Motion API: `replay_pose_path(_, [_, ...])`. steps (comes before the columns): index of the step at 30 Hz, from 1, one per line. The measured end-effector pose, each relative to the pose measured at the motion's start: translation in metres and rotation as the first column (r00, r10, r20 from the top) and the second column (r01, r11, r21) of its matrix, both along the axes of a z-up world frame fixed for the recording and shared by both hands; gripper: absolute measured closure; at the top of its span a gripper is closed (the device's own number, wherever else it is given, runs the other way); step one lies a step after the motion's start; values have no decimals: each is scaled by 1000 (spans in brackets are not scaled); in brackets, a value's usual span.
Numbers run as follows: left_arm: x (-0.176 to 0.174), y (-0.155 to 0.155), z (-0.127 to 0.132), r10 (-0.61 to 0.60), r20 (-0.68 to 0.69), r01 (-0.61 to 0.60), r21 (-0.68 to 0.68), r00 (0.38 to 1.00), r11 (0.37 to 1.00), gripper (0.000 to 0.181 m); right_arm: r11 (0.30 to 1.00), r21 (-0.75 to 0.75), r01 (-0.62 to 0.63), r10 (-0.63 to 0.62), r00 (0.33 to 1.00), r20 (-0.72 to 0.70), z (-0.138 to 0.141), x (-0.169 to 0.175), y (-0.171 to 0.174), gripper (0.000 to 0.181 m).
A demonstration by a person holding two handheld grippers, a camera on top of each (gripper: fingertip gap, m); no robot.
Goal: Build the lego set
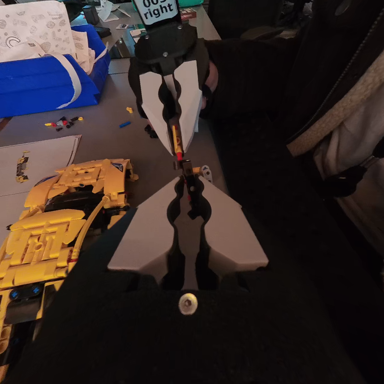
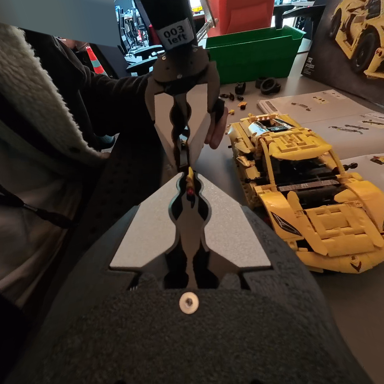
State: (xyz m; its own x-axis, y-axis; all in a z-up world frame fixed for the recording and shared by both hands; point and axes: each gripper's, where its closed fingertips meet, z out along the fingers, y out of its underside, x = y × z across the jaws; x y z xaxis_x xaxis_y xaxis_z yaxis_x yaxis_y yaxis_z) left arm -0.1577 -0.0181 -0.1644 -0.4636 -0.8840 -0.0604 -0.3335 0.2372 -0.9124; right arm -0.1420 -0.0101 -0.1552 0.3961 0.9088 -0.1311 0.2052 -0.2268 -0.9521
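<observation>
A mostly built yellow lego car (image 1: 62,218) lies on the grey table; it also shows in the right wrist view (image 2: 301,187). My left gripper (image 1: 188,176) is shut on a small black lego part (image 1: 190,187) above the table's edge. My right gripper (image 1: 178,153) comes from the far side, shut on a thin yellow part with a red end (image 1: 177,141). The two parts meet tip to tip. In the right wrist view my right gripper (image 2: 189,174) holds the yellow and red part (image 2: 190,184), and the left gripper (image 2: 184,168) faces it with the black part (image 2: 182,154).
A blue bin (image 1: 41,83) with paper bags stands at the back left. Loose small pieces (image 1: 62,122) and an open instruction booklet (image 1: 41,158) lie beside the car. A green bin (image 2: 249,56), black tyres (image 2: 268,85) and the set's box (image 2: 353,41) are behind it. A person in a dark jacket stands close. The grippers are tip to tip, or close to it.
</observation>
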Motion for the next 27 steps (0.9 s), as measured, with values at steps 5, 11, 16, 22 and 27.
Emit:
replay_pose_path(5, [-2, -3, -7, -21, -38, 21, 0, 999, 1000, 172, 1000, -1, -10, 10, 999, 42, -8, -2, -1, 175])
replay_pose_path(11, [-4, -6, 0, -41, -10, 41, -51, 999, 998, 172, 1000, 19, -19, 18, 999, 36, -6, -3, -2, 175])
replay_pose_path(16, [-5, -11, 4, -64, 5, 64, -90, 998, 994, 172, 999, 10, -44, 44, 999, 4, -3, -5, -7, 175])
replay_pose_path(22, [-14, -7, -24, -72, -154, 67, -39, 985, 997, 172, 999, -34, -36, 40, 992, 117, -27, -5, -5, 175])
replay_pose_path(27, [-33, -9, -49, -102, -337, 114, 15, 936, 993, 172, 998, -59, 31, -22, 989, 145, -33, 2, 5, 175])
